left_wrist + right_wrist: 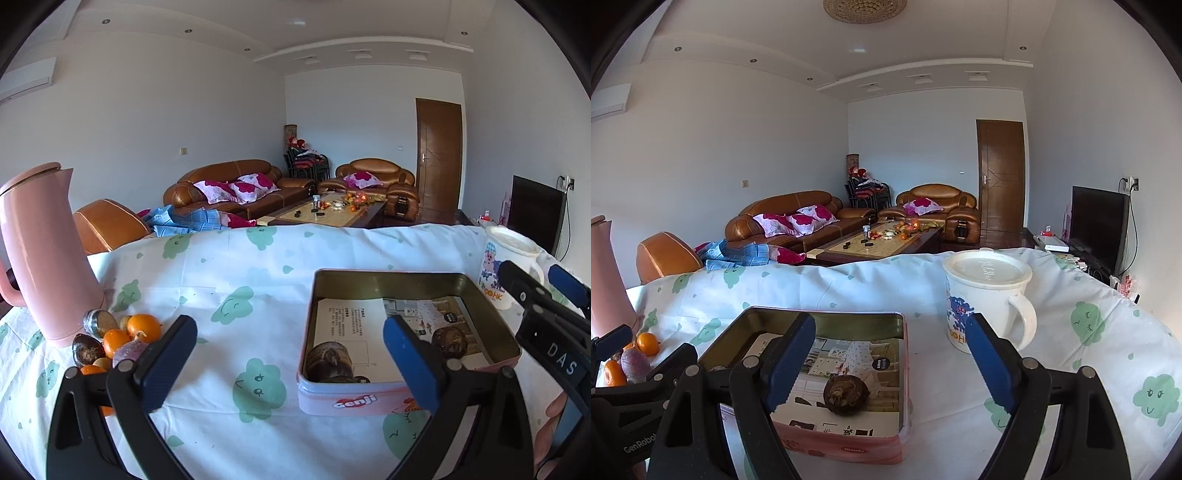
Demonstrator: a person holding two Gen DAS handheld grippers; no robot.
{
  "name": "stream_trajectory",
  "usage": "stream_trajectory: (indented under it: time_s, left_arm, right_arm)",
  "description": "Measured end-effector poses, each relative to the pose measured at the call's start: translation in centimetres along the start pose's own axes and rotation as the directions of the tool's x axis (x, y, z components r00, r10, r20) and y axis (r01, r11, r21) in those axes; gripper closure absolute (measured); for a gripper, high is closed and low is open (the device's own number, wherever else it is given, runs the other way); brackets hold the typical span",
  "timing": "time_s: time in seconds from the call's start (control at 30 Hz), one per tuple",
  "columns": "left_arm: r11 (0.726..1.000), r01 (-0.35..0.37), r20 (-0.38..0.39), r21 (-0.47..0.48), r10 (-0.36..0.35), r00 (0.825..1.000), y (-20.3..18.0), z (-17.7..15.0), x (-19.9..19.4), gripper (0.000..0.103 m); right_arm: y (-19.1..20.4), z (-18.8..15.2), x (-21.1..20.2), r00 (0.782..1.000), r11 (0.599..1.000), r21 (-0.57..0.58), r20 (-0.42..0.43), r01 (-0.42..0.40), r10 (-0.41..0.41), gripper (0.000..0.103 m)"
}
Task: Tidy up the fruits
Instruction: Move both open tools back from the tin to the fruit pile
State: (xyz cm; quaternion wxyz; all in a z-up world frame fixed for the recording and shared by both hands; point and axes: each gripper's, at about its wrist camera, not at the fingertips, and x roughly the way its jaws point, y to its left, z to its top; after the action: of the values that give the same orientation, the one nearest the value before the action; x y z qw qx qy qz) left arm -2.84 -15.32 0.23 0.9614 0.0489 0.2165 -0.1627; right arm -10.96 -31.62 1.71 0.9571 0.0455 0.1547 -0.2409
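The left claw and the right claw both stood spread wide with nothing between their blue pads, poised above a table draped in a white cloth with green cloud prints. A shallow pink rectangular tin lined with printed paper held two dark brown round fruits, one in its near left corner and one toward its right side. Oranges and dark fruits lay piled at the foot of a tall pink jug, well apart from the tin, and a lidded white mug stood beyond the tin's right side.
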Motion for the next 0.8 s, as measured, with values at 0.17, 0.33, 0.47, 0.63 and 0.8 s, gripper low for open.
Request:
stream_trajectory:
  time_s: [0.17, 0.33, 0.47, 0.63, 0.8]
  left_arm:
    - [1.000, -0.005, -0.005, -0.008, 0.005, 1.000, 0.5, -0.2, -0.2, 0.000]
    - [1.000, -0.010, -0.004, -0.014, 0.009, 1.000, 1.1, -0.4, -0.6, 0.000]
    - [1.000, -0.015, -0.007, -0.020, 0.014, 1.000, 1.7, -0.5, -0.8, 0.000]
    - [0.999, -0.021, -0.009, -0.025, 0.021, 1.000, 2.7, -0.7, -1.0, 0.000]
    - [0.999, -0.031, -0.014, -0.029, 0.030, 0.999, 4.0, -0.9, -1.4, 0.000]
  right_arm:
    - [0.2, -0.1, -0.4, 1.000, 1.000, -0.003, 0.007, -0.009, 0.009, 0.019]
    - [0.6, -0.3, -0.8, 1.000, 1.000, -0.004, 0.015, -0.022, 0.023, 0.019]
    - [0.9, -0.4, -1.1, 1.000, 1.000, -0.006, 0.020, -0.023, 0.023, 0.019]
    - [1.6, -0.5, -1.3, 0.999, 0.999, -0.026, 0.022, -0.023, 0.023, 0.019]
    - [2.4, -0.6, -1.4, 0.999, 0.999, -0.028, 0.012, -0.034, 0.034, 0.019]
